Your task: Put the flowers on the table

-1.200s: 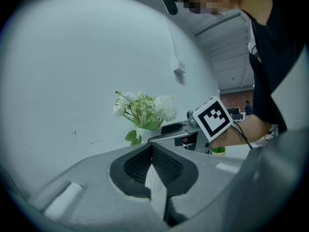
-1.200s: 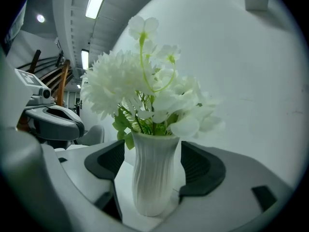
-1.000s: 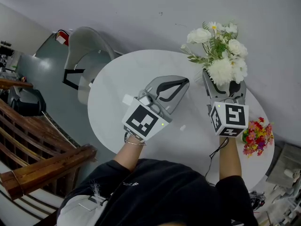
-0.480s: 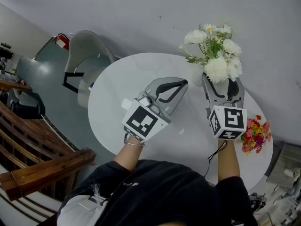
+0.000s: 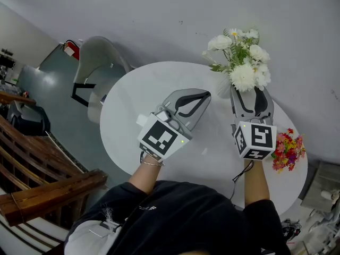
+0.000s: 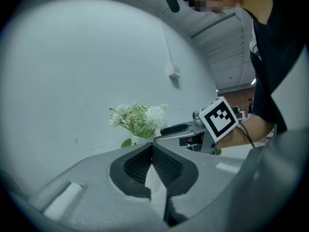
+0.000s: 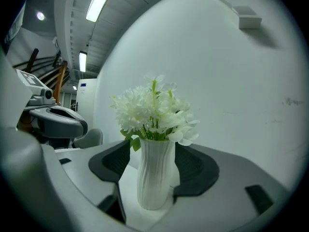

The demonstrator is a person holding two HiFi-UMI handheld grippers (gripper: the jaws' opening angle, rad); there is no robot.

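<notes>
A bunch of white flowers (image 5: 241, 57) in a ribbed white vase (image 7: 155, 173) stands upright on the round white table (image 5: 138, 94), near its far edge by the wall. My right gripper (image 5: 249, 92) is open around the vase. Its jaws have just been closing, the vase still stands between them, and a gap shows at the left pad (image 7: 116, 161). To the left, my left gripper (image 5: 199, 93) hovers over the tabletop, shut with its pads meeting and nothing between them. In the left gripper view the flowers (image 6: 140, 120) appear beyond its tips (image 6: 152, 151).
A small bunch of red and yellow flowers (image 5: 288, 150) lies on the table by my right hand. A grey chair (image 5: 98, 62) stands beyond the table's left side, with a wooden railing (image 5: 48, 190) lower left. The wall (image 5: 175, 15) runs close behind the vase.
My right gripper has drawn back a little from the vase, so the flowers now sit farther past its tips. The left gripper has stayed where it was.
</notes>
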